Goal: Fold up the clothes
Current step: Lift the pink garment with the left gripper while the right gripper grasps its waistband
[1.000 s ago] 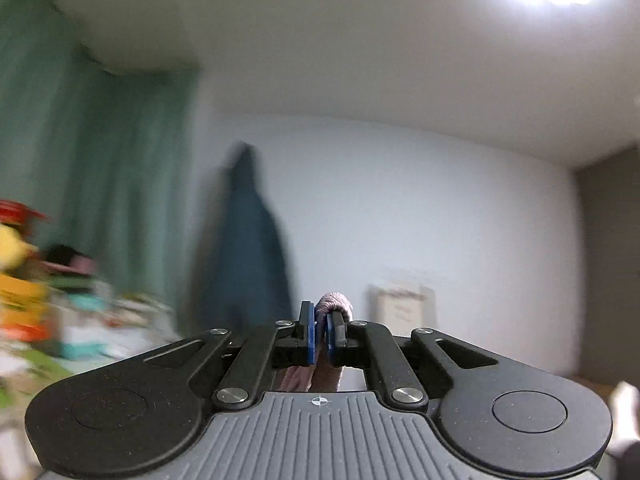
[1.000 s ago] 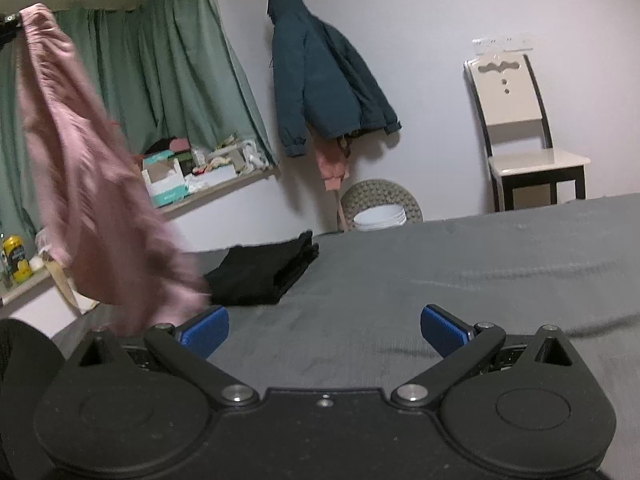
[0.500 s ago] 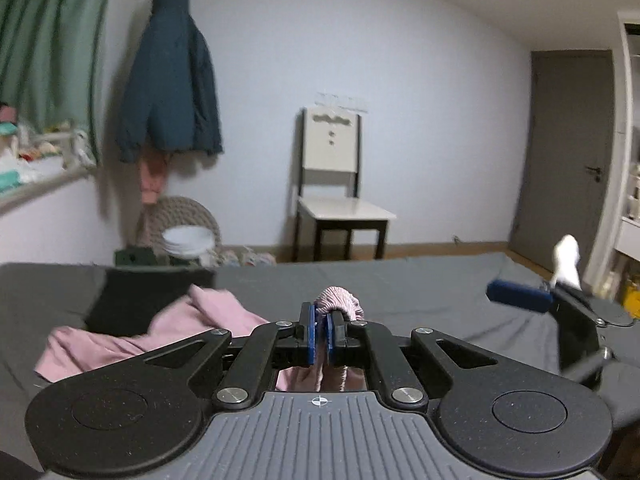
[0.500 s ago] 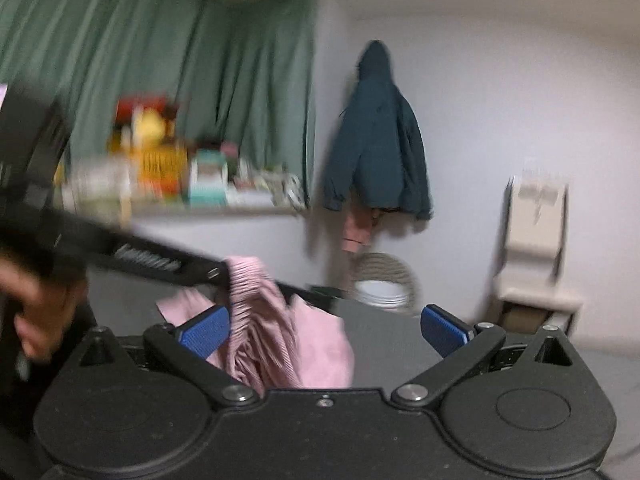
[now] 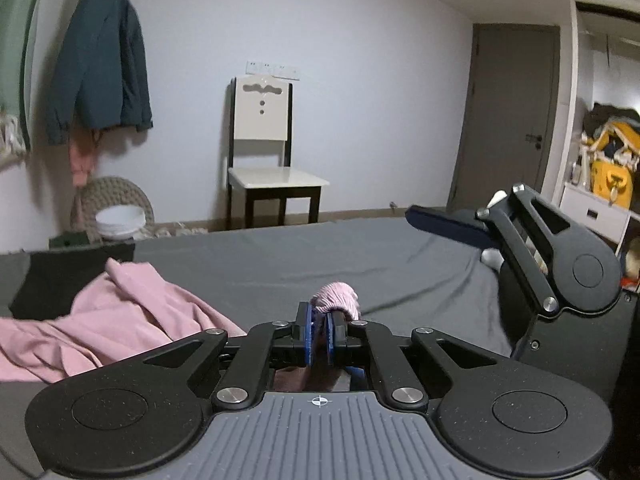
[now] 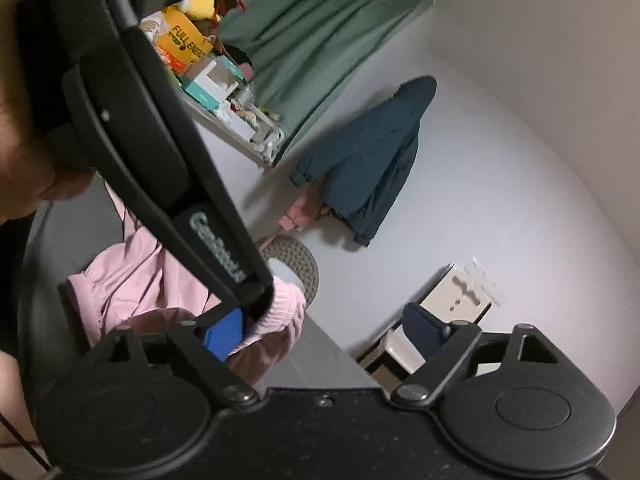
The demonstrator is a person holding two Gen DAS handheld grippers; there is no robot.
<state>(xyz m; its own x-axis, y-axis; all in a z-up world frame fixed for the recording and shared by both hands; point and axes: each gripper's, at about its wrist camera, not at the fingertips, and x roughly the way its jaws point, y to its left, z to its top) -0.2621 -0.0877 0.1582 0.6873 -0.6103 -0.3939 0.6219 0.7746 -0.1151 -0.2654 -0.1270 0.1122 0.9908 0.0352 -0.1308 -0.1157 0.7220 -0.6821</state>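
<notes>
My left gripper (image 5: 319, 320) is shut on the ribbed band (image 5: 335, 300) of a pink garment (image 5: 100, 328). The rest of the garment lies crumpled on the grey bed (image 5: 320, 256) to the left. In the right wrist view, which is rolled sideways, the left gripper (image 6: 256, 300) crosses from the upper left, a hand on its handle, with the pink band (image 6: 286, 308) pinched at its tip. My right gripper (image 6: 324, 330) stands open, its left blue finger (image 6: 224, 332) right beside that band. One right finger (image 5: 440, 226) shows over the bed in the left view.
A folded black garment (image 5: 60, 276) lies at the bed's far left. Beyond the bed stand a white chair (image 5: 264, 152), a wicker basket (image 5: 114, 208) and a dark door (image 5: 512, 120). A teal jacket (image 5: 100, 64) hangs on the wall. A cluttered shelf (image 6: 208, 80) sits by green curtains (image 6: 312, 36).
The left gripper has swung down from facing the ceiling to level over the bed, and the pink garment now rests there. The right gripper has rolled and closed in on the held band.
</notes>
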